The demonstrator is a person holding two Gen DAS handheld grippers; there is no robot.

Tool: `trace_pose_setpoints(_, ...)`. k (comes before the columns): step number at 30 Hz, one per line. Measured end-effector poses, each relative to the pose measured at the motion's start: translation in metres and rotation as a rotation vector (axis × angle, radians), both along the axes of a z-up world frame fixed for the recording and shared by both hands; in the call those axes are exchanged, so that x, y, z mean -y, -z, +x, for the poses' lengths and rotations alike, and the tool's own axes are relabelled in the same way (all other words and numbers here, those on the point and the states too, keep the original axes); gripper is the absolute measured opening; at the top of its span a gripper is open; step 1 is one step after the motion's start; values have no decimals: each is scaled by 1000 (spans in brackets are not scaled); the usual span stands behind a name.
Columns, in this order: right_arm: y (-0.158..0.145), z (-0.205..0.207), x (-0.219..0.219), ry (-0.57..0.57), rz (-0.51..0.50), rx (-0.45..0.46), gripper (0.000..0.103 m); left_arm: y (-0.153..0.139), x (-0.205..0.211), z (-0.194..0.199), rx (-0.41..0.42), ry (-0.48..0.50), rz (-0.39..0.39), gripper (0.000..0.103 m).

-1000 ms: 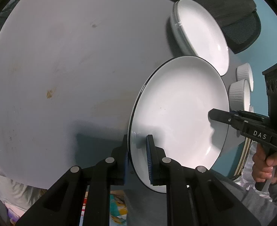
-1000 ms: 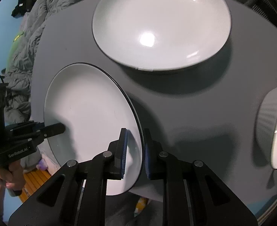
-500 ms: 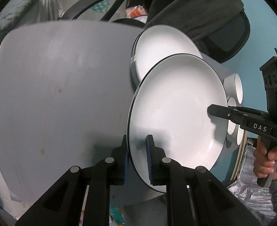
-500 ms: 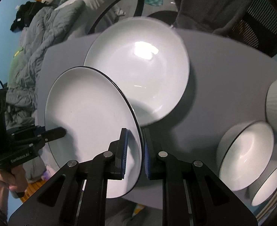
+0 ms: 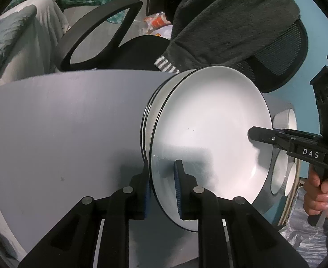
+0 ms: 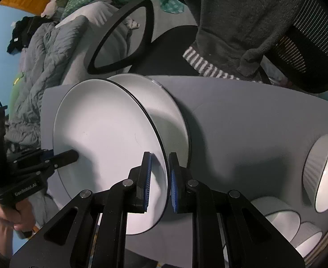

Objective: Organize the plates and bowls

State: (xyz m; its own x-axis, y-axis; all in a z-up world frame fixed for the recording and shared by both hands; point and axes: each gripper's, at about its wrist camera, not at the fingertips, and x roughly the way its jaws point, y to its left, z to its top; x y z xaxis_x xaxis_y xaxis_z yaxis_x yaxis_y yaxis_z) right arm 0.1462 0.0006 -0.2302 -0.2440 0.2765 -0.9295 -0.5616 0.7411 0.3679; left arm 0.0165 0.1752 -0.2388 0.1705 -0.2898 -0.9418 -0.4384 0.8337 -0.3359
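Note:
I hold a white plate with a thin black rim (image 5: pixel 208 134) between both grippers. My left gripper (image 5: pixel 162 185) is shut on its near edge. My right gripper (image 6: pixel 159 181) is shut on the opposite edge of the plate (image 6: pixel 105 147). The plate sits just over a stack of matching white plates (image 5: pixel 151 114) on the grey table (image 5: pixel 63 134); the stack (image 6: pixel 168 116) is mostly hidden behind it. I cannot tell whether the held plate touches the stack. White ribbed bowls (image 6: pixel 322 172) stand at the table's right side.
A black office chair (image 5: pixel 101 29) draped with a dark grey fleece (image 5: pixel 230 22) stands beyond the table's far edge. Bedding (image 6: pixel 43 62) lies off to the left. More bowls (image 6: pixel 280 214) crowd the table's near right corner.
Both grippers have carried the plate across the table toward the stack of plates; it now covers the stack, which was well clear of it one second ago.

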Motion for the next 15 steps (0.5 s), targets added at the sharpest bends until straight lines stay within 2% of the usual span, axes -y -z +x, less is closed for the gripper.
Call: trace_pose_setpoints(15, 20, 17, -5, 9, -13, -56, 16, 12, -10, 18, -58, 12, 41, 18)
